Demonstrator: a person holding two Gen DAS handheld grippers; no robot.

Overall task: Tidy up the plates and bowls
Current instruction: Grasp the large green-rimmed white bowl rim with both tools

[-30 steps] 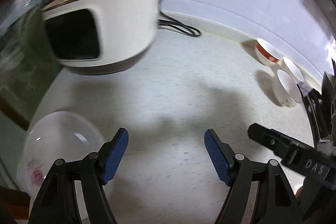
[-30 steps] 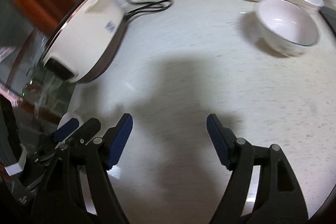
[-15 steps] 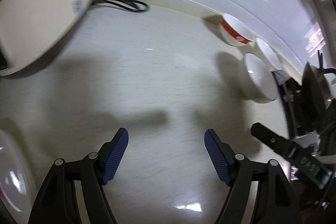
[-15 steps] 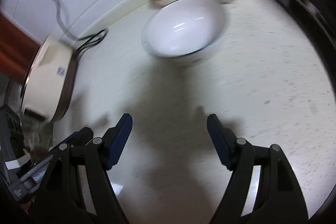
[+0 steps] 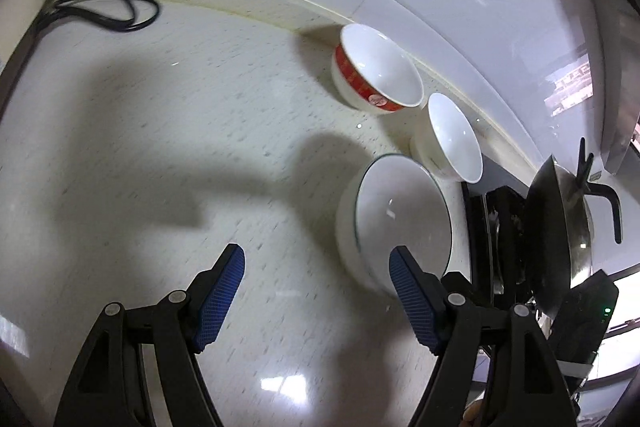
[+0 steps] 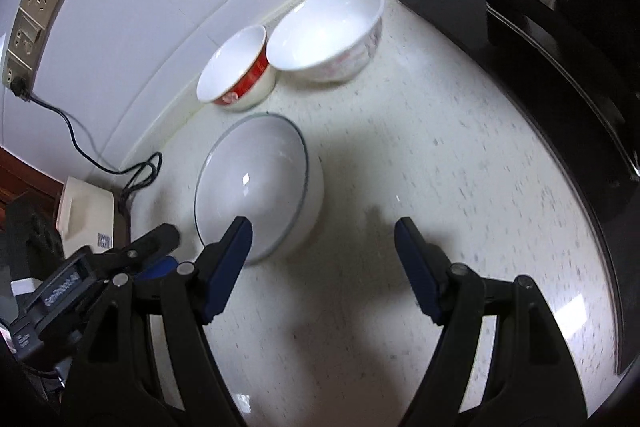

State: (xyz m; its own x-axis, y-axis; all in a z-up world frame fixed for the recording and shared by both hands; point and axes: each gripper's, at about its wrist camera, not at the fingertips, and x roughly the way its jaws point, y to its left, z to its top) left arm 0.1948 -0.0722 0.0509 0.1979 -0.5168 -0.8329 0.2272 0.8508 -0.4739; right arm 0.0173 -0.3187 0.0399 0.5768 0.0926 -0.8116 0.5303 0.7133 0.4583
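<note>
Three bowls stand on the pale speckled counter near the wall. In the left wrist view, a red-banded bowl (image 5: pixel 376 71) is farthest, a small white bowl (image 5: pixel 452 139) is beside it, and a large white bowl with a thin dark rim (image 5: pixel 400 219) is nearest. My left gripper (image 5: pixel 317 251) is open and empty; its right pad overlaps that large bowl's near edge. In the right wrist view the large bowl (image 6: pixel 256 183) lies ahead and to the left of my open, empty right gripper (image 6: pixel 324 223). Behind it are the red-banded bowl (image 6: pixel 236 71) and the white bowl (image 6: pixel 328 31).
A black stove top (image 6: pixel 560 75) borders the counter on the right, with a dark wok (image 5: pixel 560 227) on it. A black cable (image 5: pixel 108 11) lies by the wall at left. A cream rice cooker (image 6: pixel 84 211) and a wall socket (image 6: pixel 36 15) are at far left.
Both grippers have swung right, away from the rice cooker and towards the three bowls, which now sit much nearer. The flowered plate has left the left wrist view. Both stay open.
</note>
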